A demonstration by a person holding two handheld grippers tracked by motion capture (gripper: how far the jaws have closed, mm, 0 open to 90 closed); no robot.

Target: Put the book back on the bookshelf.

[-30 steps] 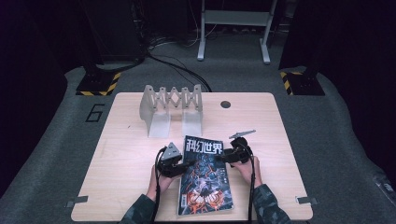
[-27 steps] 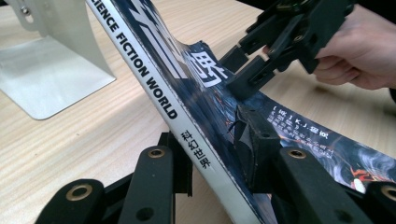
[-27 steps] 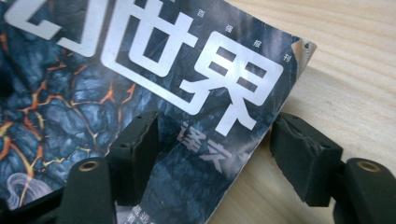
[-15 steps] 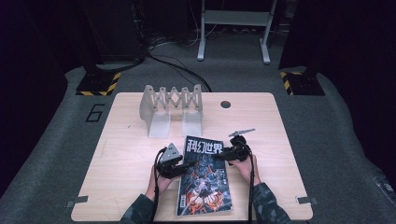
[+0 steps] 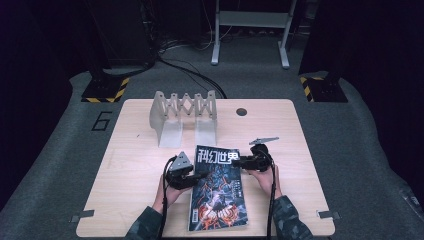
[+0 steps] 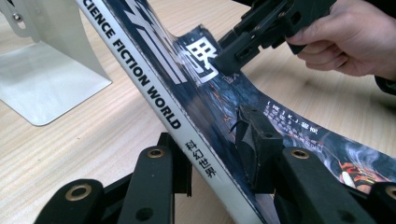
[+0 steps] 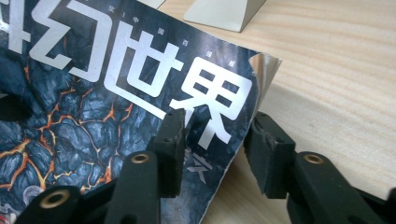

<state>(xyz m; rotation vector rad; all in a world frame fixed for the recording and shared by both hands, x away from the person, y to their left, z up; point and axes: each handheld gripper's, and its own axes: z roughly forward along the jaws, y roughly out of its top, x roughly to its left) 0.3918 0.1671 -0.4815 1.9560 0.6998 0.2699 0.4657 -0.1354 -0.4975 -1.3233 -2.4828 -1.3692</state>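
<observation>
A dark magazine (image 5: 217, 192) with white Chinese title letters lies on the front middle of the wooden table (image 5: 135, 165). My left gripper (image 5: 200, 175) holds its spine edge. In the left gripper view the jaws (image 6: 217, 161) are shut on the magazine (image 6: 219, 102), one under the raised spine and one pad on the cover. My right gripper (image 5: 237, 162) is at the magazine's upper right edge. In the right gripper view it (image 7: 215, 140) stands open, its jaws on either side of the curled cover edge (image 7: 70, 107). The right gripper (image 6: 229, 51) and its hand also appear in the left gripper view.
A pale grey accordion-style file rack (image 5: 184, 112) stands at the back of the table, just beyond the magazine; its base plates (image 6: 46, 79) lie close to the spine. A small round hole (image 5: 241, 111) marks the tabletop's back edge. Dark floor and cables surround the table.
Both grippers sit almost where they were. The right one has edged slightly left onto the magazine's edge.
</observation>
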